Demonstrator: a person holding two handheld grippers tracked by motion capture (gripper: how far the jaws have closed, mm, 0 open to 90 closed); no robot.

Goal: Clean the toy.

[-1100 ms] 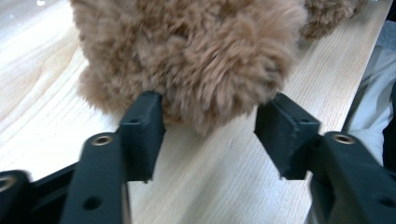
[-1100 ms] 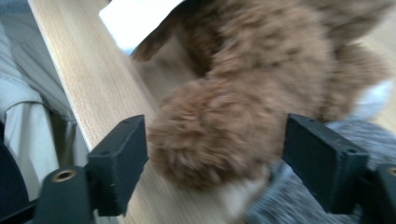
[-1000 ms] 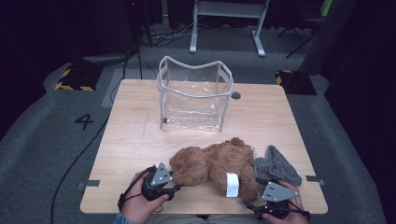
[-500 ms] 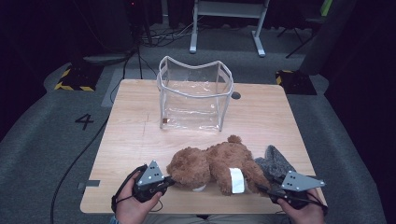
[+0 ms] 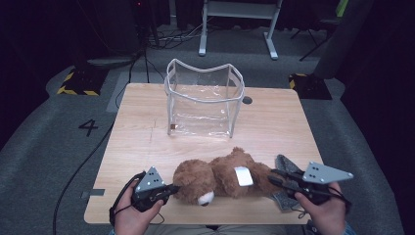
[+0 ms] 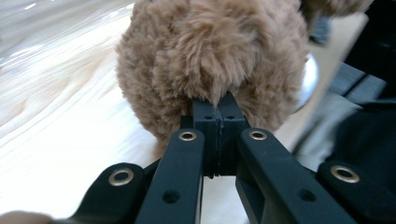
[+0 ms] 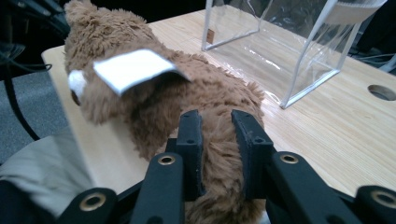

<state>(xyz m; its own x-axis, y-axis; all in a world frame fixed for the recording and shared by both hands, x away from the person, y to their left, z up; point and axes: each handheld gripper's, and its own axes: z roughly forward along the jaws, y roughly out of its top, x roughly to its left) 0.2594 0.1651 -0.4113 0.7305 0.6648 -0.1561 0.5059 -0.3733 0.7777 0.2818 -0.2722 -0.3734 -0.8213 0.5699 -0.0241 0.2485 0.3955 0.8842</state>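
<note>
A brown teddy bear [image 5: 220, 176] lies on its side near the front edge of the wooden table [image 5: 274, 122], head to the left, with a white tag [image 5: 242, 176] on its back. My left gripper [image 5: 173, 188] is at the head, its jaws shut together on a tuft of fur [image 6: 210, 56]. At the bear's rear, my right gripper [image 5: 271, 177] has just been closing. Its fingers [image 7: 191, 130] now press into the plush of the bear [image 7: 154, 93] from both sides.
A clear plastic bag [image 5: 203, 98] with white trim stands upright and open-topped at the middle back of the table. A grey knitted cloth [image 5: 288, 164] lies under the right gripper. A round cable hole [image 5: 247, 100] sits behind the bag.
The left jaws closed onto the bear's head fur. The right gripper rose, moved right and closed on the bear's rear. The bear shifted slightly.
</note>
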